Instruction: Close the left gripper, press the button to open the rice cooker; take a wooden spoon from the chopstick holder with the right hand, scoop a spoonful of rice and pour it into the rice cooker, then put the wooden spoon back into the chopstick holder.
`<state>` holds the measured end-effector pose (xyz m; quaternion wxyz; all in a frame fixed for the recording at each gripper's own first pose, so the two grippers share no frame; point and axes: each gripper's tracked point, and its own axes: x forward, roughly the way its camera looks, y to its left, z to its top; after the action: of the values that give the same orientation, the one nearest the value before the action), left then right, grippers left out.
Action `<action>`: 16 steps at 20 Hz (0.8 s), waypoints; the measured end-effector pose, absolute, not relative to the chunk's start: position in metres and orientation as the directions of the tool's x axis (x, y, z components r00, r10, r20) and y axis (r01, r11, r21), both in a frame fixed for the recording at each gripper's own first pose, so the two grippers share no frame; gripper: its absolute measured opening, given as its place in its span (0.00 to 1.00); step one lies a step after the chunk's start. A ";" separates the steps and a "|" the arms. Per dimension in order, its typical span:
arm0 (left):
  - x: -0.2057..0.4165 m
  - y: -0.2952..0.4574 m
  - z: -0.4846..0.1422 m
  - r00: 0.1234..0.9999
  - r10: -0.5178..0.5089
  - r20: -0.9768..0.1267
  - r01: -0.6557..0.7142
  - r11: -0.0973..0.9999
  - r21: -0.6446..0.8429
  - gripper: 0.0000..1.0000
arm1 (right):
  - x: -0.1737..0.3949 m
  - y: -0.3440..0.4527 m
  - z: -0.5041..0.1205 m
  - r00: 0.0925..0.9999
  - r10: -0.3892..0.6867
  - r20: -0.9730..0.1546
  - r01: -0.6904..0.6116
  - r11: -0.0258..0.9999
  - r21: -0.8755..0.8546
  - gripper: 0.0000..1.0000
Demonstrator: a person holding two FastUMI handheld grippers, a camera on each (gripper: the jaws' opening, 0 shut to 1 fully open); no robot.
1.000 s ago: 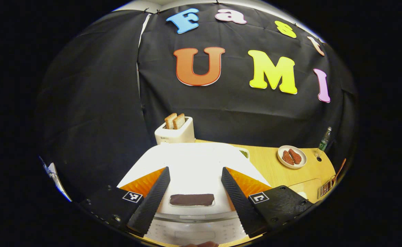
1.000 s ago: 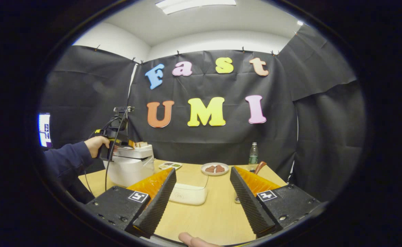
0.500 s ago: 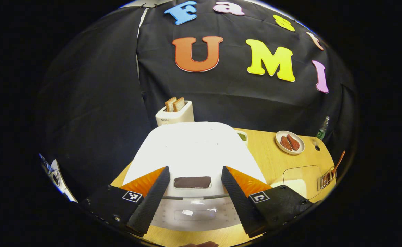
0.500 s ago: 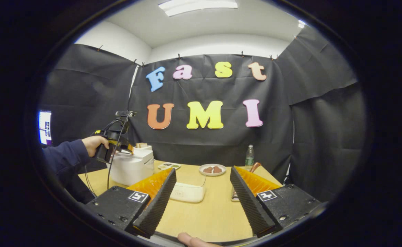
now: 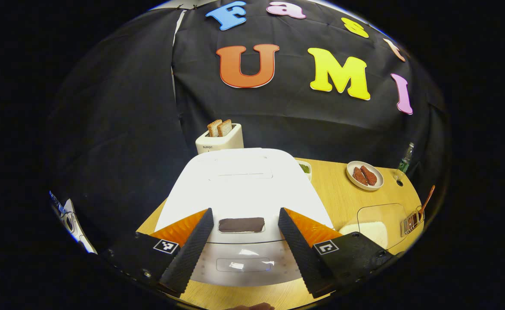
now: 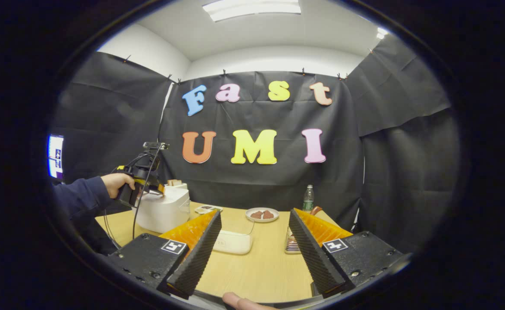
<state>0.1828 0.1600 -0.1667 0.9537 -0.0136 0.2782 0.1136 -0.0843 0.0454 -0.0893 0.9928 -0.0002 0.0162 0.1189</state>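
Hands hold one gripper each over a light wooden table [image 6: 252,267]. The left gripper [image 5: 241,258] has its fingers spread wide and grips nothing; it hovers above the front of a white rice cooker [image 5: 241,189] with its lid down, the dark rectangular panel [image 5: 241,224] on the lid lying between the fingers. In the right gripper view a hand [image 6: 115,184] in a dark blue sleeve [image 6: 78,198] holds that left gripper [image 6: 142,189] at the far left, tilted down at the rice cooker [image 6: 162,211].

The right gripper [image 6: 252,262] is also spread wide and empty, held level near the table's front edge, pointing toward the far wall.

The left gripper view shows a white toaster [image 5: 218,140] with two bread slices behind the cooker. At the right, a clear rectangular container of white rice [image 5: 379,224] sits just beside a wire chopstick holder [image 5: 412,219], from which a brown wooden spoon [image 5: 426,200] leans out. Farther back are a white plate of reddish food [image 5: 365,175] and a green-labelled plastic bottle [image 5: 404,162].

The right gripper view shows the rice container [image 6: 231,242] between its fingers and the chopstick holder [image 6: 292,243] partly behind its right finger.
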 end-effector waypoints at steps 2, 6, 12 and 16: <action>0.184 0.161 -0.169 0.824 0.209 -0.526 -0.224 0.974 0.036 0.98 | -0.084 0.047 -0.091 0.970 0.239 -0.037 -0.239 0.971 0.008 0.96; 0.186 0.162 -0.172 0.837 0.218 -0.502 -0.239 0.971 0.023 0.99 | -0.084 0.049 -0.091 0.969 0.242 -0.039 -0.242 0.970 0.014 0.99; 0.187 0.161 -0.167 0.876 0.216 -0.431 -0.227 0.974 0.026 0.98 | -0.078 0.047 -0.092 0.972 0.235 -0.031 -0.234 0.972 0.024 0.99; 0.175 0.147 -0.148 0.916 0.160 -0.369 -0.194 0.979 -0.055 0.95 | -0.063 0.038 -0.096 0.980 0.192 -0.044 -0.189 0.980 0.055 0.99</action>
<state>0.1754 0.1470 -0.1484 0.9776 -0.0454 0.1843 0.0906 -0.0627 0.0379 -0.0960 0.9948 0.0254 0.0246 0.0958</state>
